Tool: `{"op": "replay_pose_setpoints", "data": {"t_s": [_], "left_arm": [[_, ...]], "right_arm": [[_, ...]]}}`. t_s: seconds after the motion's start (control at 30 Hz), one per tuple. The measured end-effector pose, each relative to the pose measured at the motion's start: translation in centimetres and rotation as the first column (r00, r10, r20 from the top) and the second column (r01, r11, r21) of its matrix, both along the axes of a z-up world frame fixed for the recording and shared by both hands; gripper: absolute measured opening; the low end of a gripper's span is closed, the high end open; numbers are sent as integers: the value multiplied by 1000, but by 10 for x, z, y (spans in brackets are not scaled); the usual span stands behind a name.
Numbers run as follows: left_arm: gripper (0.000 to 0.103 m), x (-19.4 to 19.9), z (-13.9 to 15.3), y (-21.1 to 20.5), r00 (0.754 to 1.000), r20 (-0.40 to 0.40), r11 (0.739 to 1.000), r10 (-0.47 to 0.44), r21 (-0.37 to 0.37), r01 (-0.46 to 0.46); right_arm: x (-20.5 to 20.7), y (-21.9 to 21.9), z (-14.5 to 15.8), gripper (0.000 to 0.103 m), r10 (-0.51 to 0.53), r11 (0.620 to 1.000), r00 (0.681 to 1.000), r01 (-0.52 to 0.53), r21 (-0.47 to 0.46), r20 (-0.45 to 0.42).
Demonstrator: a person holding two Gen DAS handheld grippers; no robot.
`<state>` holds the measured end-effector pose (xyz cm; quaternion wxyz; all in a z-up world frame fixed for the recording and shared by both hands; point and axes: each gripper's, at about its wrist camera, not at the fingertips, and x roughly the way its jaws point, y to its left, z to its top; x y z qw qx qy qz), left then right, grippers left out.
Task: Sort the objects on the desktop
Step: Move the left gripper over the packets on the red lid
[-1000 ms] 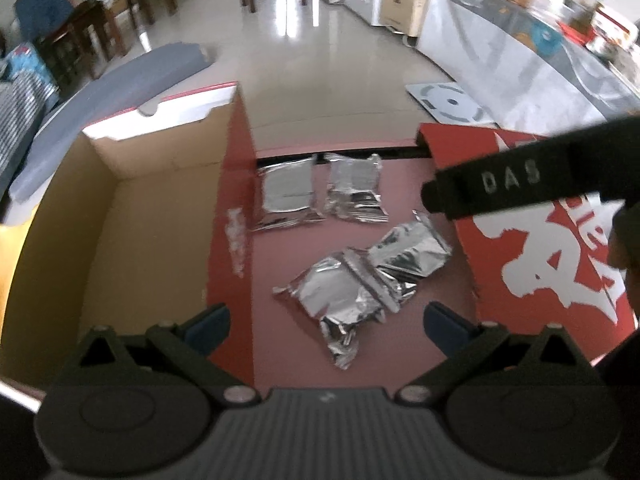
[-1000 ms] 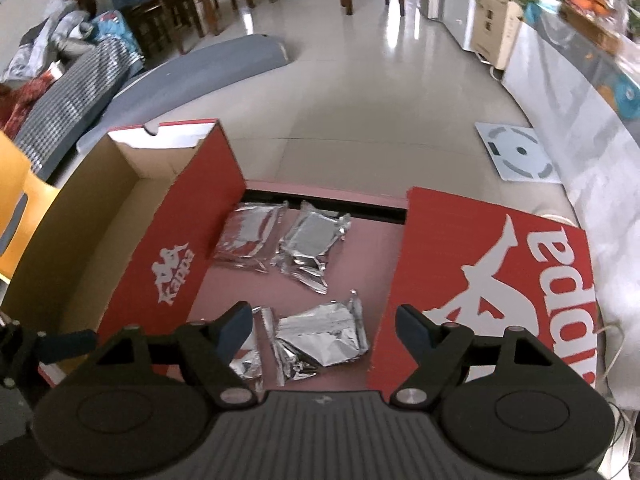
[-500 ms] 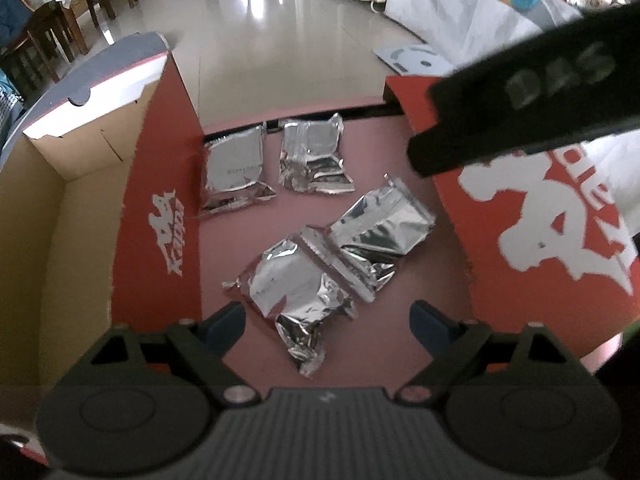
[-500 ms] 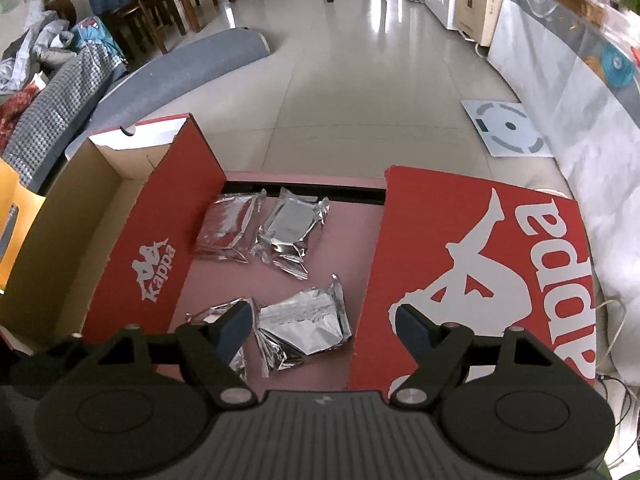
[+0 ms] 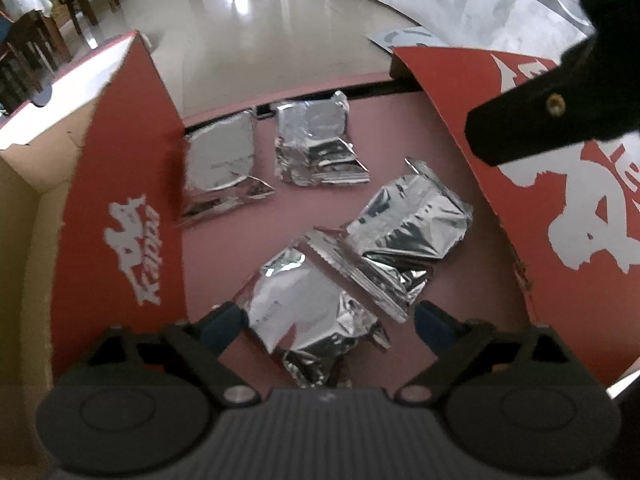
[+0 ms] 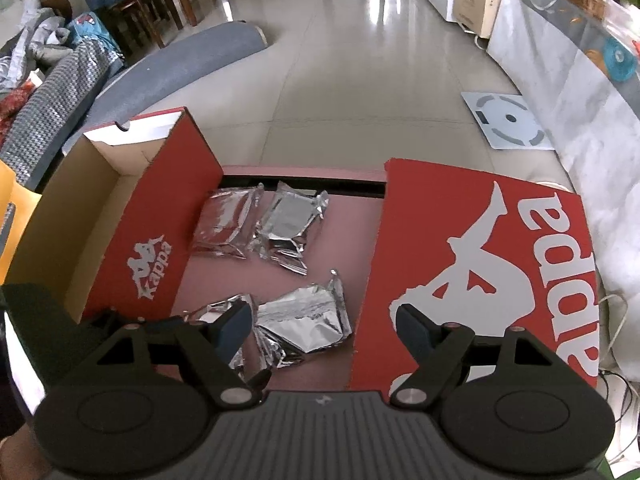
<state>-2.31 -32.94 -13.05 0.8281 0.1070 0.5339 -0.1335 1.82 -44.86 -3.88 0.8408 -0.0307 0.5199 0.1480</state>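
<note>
Several silver foil packets lie on the pink table top between an open shoebox and its red lid. My left gripper hangs low over the nearest packet. That packet lies between the fingers, the jaws are opening and the pads do not press it. A second packet overlaps it, and two more lie farther back. My right gripper stands open above the second packet, which sits by the lid. One right finger crosses the left wrist view.
The shoebox stands at the left with a tall red wall beside the packets. Beyond the table's far edge is tiled floor with a rolled grey mat, a white floor scale, wooden chairs and a cloth-covered counter at the right.
My left gripper has sunk toward the near packets, which now look larger, and its jaws narrowed and then widened again. The right gripper has hardly moved.
</note>
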Motion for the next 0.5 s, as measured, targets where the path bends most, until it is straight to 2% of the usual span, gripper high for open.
{"op": "replay_pose_setpoints", "data": {"t_s": [0.07, 0.23, 0.5], "left_arm": [[103, 0, -3, -2, 1000, 5, 1000, -14, 10, 14], [103, 1, -11, -6, 998, 34, 997, -59, 61, 57], [100, 2, -12, -6, 997, 55, 996, -62, 63, 59]], "right_arm": [[1, 0, -1, 79, -7, 1000, 1000, 7, -6, -3], [5, -2, -5, 79, -20, 1000, 999, 20, 11, -28], [7, 1, -8, 79, -22, 1000, 999, 22, -4, -36]]}}
